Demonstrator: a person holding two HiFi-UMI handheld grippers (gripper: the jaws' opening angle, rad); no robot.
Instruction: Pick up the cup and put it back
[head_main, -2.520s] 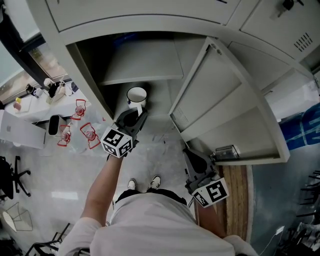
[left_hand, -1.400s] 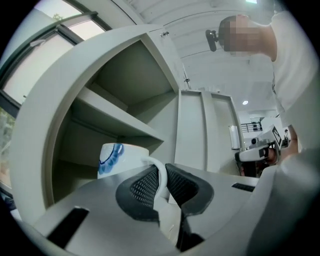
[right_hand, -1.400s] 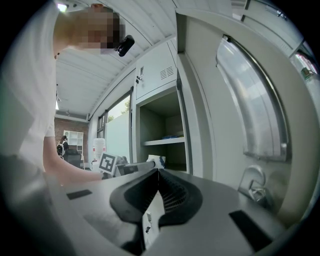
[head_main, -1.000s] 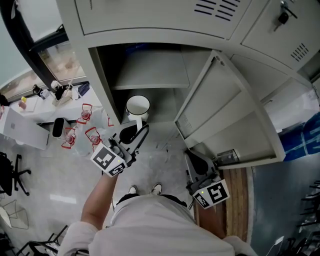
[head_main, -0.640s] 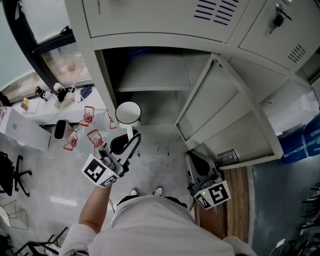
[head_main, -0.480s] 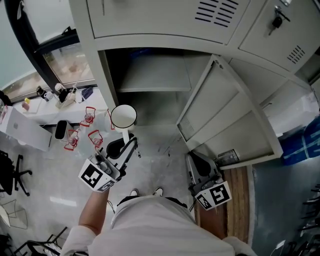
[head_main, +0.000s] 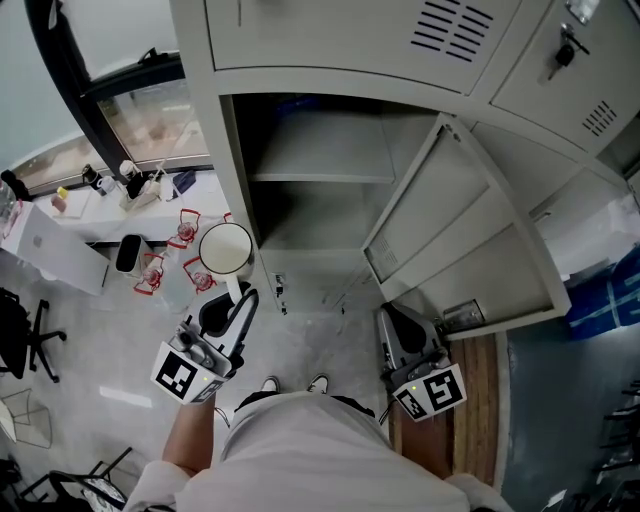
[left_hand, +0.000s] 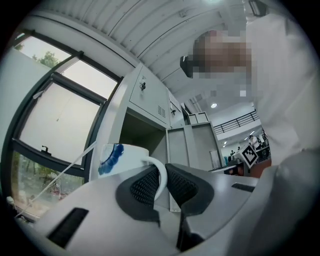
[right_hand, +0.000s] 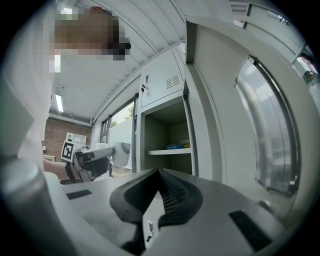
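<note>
The right gripper (head_main: 397, 325) is idling, its fingers (right_hand: 172, 195) pressed together. The left gripper (head_main: 238, 302) is pinching the white mug (head_main: 226, 248) by its handle, holding it outside the open locker (head_main: 320, 150), at its eight o'clock.

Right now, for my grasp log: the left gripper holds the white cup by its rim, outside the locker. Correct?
Not the rim. In the left gripper view the left gripper holds the white cup by its handle, jaws shut on it, outside the locker.
</note>
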